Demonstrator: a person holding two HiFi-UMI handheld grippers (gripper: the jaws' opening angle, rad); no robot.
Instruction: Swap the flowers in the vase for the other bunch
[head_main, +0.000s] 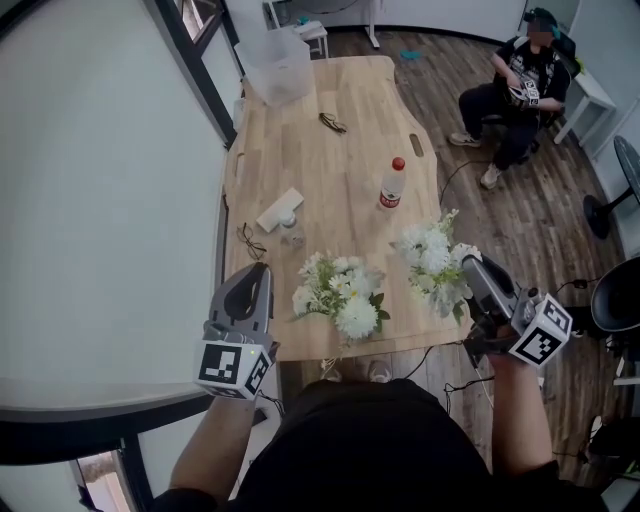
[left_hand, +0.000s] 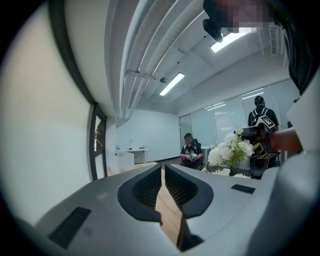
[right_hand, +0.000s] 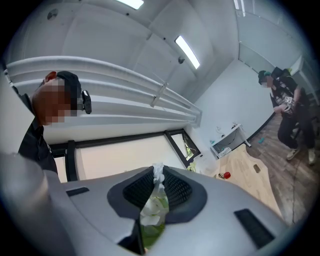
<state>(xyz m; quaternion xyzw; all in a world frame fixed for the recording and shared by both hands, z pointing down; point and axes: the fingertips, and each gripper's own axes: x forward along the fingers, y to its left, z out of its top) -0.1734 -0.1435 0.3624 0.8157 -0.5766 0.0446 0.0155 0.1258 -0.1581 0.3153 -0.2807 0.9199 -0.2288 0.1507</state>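
Note:
Two bunches of white flowers with green leaves are at the near end of the wooden table (head_main: 330, 165). One bunch (head_main: 340, 292) rests near the front edge; I cannot tell whether a vase is under it. My right gripper (head_main: 470, 266) is shut on the stems of the other bunch (head_main: 432, 258) at the table's right edge. In the right gripper view, white petals and green stems (right_hand: 151, 210) are pinched between the jaws of the right gripper (right_hand: 157, 172). My left gripper (head_main: 258, 270) hovers left of the resting bunch, shut and holding nothing; the left gripper (left_hand: 164, 167) shows only a thin slit.
A small clear glass (head_main: 291, 235) and a white object (head_main: 279, 209) lie behind the flowers. A red-capped bottle (head_main: 392, 184) stands mid-table. Spectacles (head_main: 333, 123) and a clear plastic box (head_main: 276, 66) are farther back. A seated person (head_main: 515, 85) is at the far right.

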